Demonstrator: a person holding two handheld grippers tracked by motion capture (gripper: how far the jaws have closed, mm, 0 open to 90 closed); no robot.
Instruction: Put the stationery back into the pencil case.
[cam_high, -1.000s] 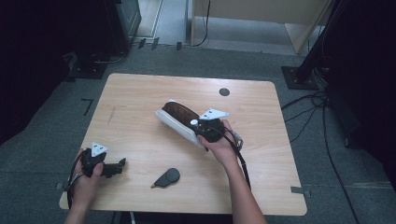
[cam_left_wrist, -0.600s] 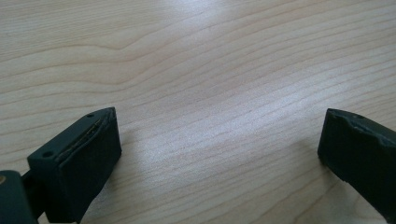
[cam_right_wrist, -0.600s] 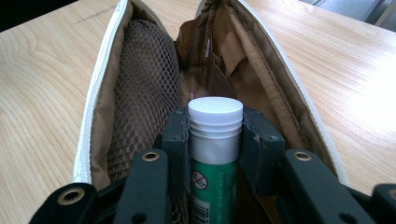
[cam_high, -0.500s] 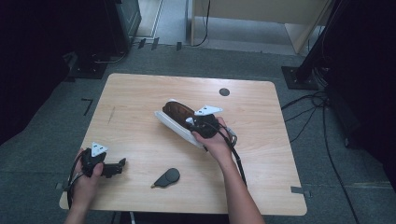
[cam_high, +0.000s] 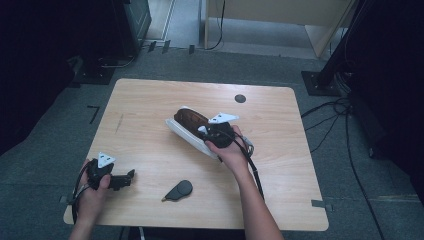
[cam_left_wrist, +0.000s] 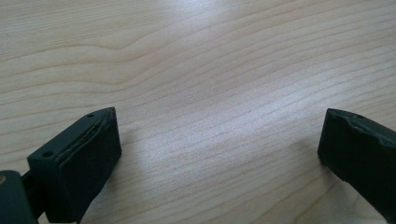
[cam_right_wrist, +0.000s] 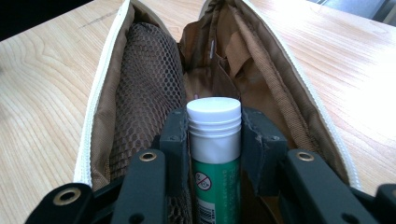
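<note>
Right, status from our side:
task in hand: we read it as loading a glue stick into the open pencil case, mid-tabletop.
right claw: clamped on the glue stick just below its white cap, cap pointing forward into the case mouth. The stick sits squarely between the pads, green label toward the camera.
left claw: jaws spread wide, nothing between them, parked low over bare wood near the front-left corner.
pencil case: unzipped, white zipper edges splayed either side of the stick, brown lining, mesh pocket on one wall. In the high view the right hand covers its near end.
stick position: cap is over the opening, between the zipper edges; we can't tell whether it rests on the lining yet.
other item: a dark teardrop-shaped object lies near the front edge, well apart from the case.
risk 1: nobody holds the case down. Pushing the stick in could slide the whole case across the tabletop.
risk 2: cap could snag the mesh pocket or a lining fold and jam short.
risk 3: smooth round tube, so letting go on a tilt could let it roll back out of the mouth.
risk 4: grip sits near the cap, so a sideways knock could pivot the stick.
</note>
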